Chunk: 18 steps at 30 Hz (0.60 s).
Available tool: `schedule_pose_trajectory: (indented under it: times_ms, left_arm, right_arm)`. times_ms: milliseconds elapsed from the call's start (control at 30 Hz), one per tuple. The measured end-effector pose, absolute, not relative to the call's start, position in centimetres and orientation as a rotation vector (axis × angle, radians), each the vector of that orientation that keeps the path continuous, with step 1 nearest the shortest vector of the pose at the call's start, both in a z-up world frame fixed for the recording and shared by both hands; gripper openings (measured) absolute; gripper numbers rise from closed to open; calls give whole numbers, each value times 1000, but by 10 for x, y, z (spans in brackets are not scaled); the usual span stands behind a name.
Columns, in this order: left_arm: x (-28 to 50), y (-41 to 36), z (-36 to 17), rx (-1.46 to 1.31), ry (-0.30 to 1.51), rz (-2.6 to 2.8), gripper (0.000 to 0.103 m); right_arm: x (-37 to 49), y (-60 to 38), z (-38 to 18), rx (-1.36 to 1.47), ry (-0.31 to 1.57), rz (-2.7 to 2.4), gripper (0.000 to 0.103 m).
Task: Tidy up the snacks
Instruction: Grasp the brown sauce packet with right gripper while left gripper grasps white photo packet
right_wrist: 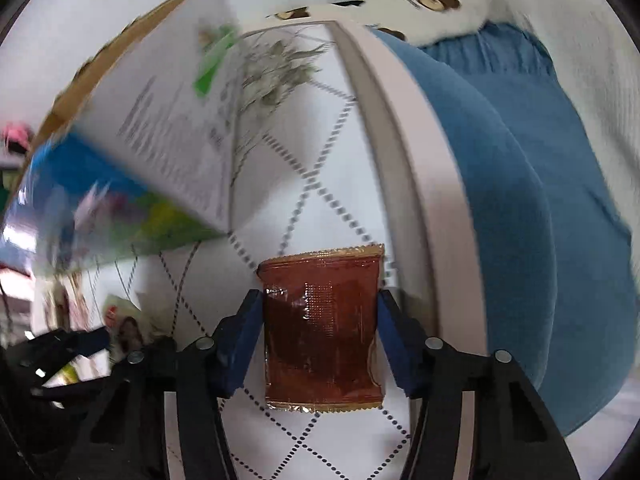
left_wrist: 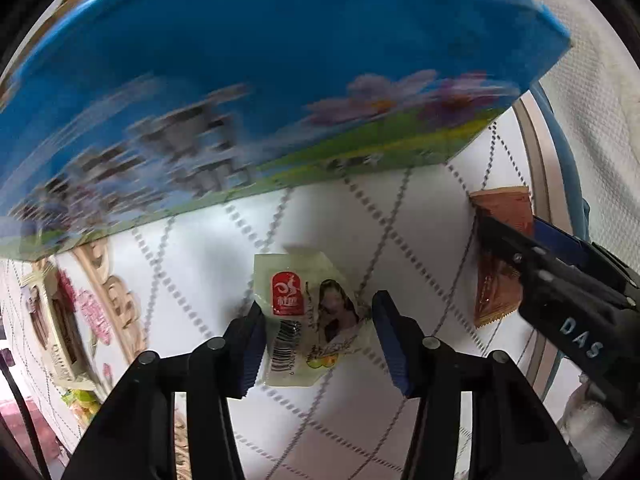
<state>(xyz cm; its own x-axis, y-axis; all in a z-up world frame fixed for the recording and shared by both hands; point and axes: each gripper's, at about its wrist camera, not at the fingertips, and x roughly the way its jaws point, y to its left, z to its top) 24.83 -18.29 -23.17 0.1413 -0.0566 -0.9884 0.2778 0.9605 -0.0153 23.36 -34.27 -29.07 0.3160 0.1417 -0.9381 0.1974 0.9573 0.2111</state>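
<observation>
Left wrist view: pale translucent snack packet (left_wrist: 310, 316) with red logo, barcode and a woman's portrait, flat on the counter (left_wrist: 404, 216), at centre. Left hand-held gripper (left_wrist: 316, 340) spread wide around it, blue pads (left_wrist: 390, 336) at 9 and 3 o'clock of the packet; left pad at the packet's edge, contact hard to judge, right pad just beside it with a sliver of white showing. Nothing clamped.

Right wrist view: brown snack sachet (right_wrist: 322, 330) with crimped ends, flat on the same white counter with dotted diamond lines (right_wrist: 320, 184), at centre. Right hand-held gripper (right_wrist: 320, 334) open and straddling it, pads (right_wrist: 244, 340) close against both long sides, no squeeze visible. In the left view, same sachet (left_wrist: 506, 216) at 3 o'clock, partly under the right hand-held gripper (left_wrist: 492, 232), marked "DAS".

Blue box (left_wrist: 280, 72) with purple flowers and a green band, blurred, filling 10 to 1 o'clock of the left view, standing on the counter beyond the pale packet. Same box (right_wrist: 120, 168) at 9 to 11 o'clock in the right view, white printed side facing.

Further wrappers (left_wrist: 80, 400) at 8 o'clock in the left view, too blurred to name. Counter's grey rim (right_wrist: 380, 140) just past the sachet; blue fabric (right_wrist: 520, 220) at 3 o'clock beyond it.
</observation>
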Motion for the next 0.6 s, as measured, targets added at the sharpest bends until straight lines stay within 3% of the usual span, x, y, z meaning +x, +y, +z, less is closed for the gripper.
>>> schedule_pose_trajectory:
  times_ms: [300, 600]
  left_arm:
    - [198, -89, -243, 0, 1534, -247, 48]
    - [194, -79, -270, -62, 1607, -271, 54]
  right_arm:
    - [171, -253, -305, 204, 1348, 139, 57]
    - [160, -226, -323, 177, 1377, 107, 62]
